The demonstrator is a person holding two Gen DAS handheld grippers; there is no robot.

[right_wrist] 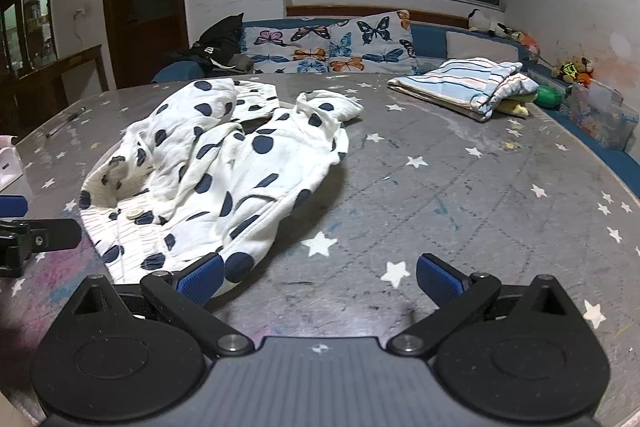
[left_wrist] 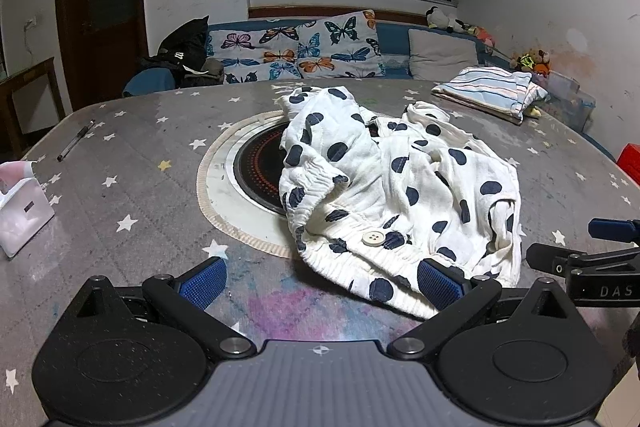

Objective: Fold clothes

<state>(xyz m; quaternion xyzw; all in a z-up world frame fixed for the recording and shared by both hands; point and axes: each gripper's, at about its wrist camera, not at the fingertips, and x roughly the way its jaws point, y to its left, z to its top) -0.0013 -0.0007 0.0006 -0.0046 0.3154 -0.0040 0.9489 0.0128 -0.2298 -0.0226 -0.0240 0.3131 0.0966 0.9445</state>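
- The spotted garment (left_wrist: 392, 187) lay crumpled mid-table (left_wrist: 132, 187), reaching its near edge.
- The left tool (left_wrist: 320, 283) and right tool (right_wrist: 320, 281) were both spread apart, holding nothing.
- Folded striped cloth (right_wrist: 460, 83) sat at the far right corner.

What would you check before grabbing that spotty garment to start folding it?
1. Left gripper open: ok.
2. Right gripper open: ok.
3. Spotted garment spread flat: not ok, it lies crumpled.
4. Hem within reach: ok, it lies against the left gripper's right finger and the right gripper's left finger.
5. Striped folded pile out of the way: ok, far side of the table.
6. Garment clear of the round burner: not ok, partly covers it.
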